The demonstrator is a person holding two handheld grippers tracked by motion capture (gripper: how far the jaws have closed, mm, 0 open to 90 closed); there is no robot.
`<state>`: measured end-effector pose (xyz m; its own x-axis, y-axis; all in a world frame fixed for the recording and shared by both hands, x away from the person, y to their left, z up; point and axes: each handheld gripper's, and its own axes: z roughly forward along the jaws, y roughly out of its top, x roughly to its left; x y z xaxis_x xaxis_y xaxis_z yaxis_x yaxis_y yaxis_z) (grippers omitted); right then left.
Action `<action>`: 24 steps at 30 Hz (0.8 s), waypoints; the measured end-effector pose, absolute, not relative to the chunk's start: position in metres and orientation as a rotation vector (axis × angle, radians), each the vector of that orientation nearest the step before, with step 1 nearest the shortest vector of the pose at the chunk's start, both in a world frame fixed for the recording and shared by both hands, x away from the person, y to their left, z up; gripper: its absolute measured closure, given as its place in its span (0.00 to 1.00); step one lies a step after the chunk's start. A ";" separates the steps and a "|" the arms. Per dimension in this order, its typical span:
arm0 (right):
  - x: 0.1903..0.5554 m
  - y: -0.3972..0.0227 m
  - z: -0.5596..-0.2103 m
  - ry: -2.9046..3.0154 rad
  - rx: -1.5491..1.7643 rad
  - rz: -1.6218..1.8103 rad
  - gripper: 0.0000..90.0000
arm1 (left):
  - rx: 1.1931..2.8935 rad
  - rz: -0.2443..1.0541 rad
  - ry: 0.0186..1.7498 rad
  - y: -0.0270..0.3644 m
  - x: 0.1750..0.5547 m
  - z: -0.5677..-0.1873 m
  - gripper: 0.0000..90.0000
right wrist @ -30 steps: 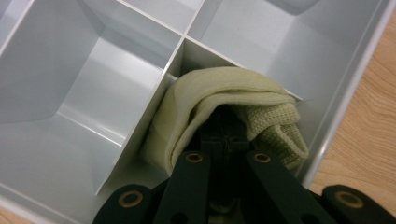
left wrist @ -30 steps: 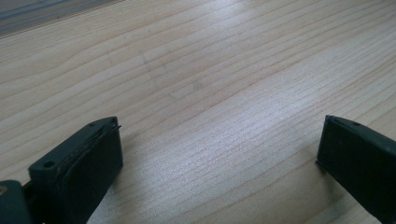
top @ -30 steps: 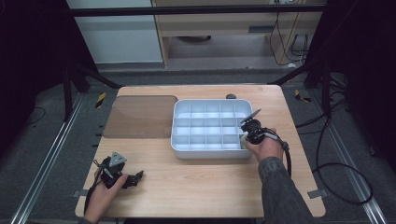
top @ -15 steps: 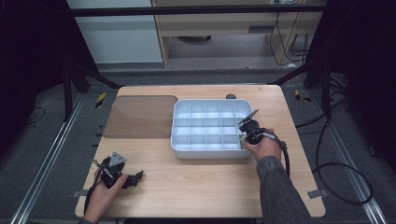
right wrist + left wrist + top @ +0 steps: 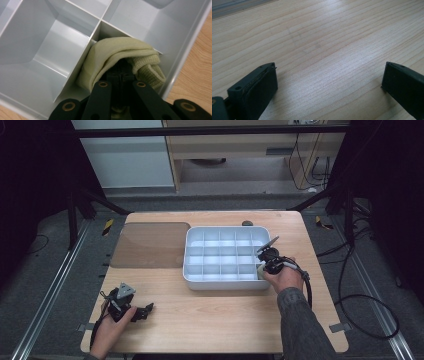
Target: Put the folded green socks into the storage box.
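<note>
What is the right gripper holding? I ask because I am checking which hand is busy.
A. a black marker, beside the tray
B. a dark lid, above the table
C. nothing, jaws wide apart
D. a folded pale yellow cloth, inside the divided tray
D: in the right gripper view the right gripper is closed on a folded pale yellow cloth that sits in a compartment by the outer wall of the grey divided tray.

Left gripper [image 5: 145,310]: black body; a grey three-cornered plate [image 5: 125,290] is carried on top.
Left gripper jaws: two matte black blocks with squared ends; a small round hole is seen in the top of one.
Right gripper [image 5: 261,260]: black body, topped by a grey plate [image 5: 269,243]; brass-ringed screws [image 5: 103,84] are set in its black linkage arms.
Cable [image 5: 306,285]: black, looped beside the right hand.
Sleeve [image 5: 299,325]: grey, worn on the right forearm.
</note>
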<state>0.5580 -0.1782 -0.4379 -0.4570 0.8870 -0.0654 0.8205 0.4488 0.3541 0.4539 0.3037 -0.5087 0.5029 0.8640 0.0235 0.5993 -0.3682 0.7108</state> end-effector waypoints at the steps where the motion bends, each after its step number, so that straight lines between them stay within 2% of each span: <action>1: 0.558 -0.179 -0.437 2.457 1.473 0.405 0.99 | 2.100 0.528 1.193 0.304 0.454 -0.509 0.00; 24: 0.544 -0.191 -0.409 2.392 1.465 0.514 1.00 | 2.099 0.525 1.191 0.303 0.454 -0.509 0.00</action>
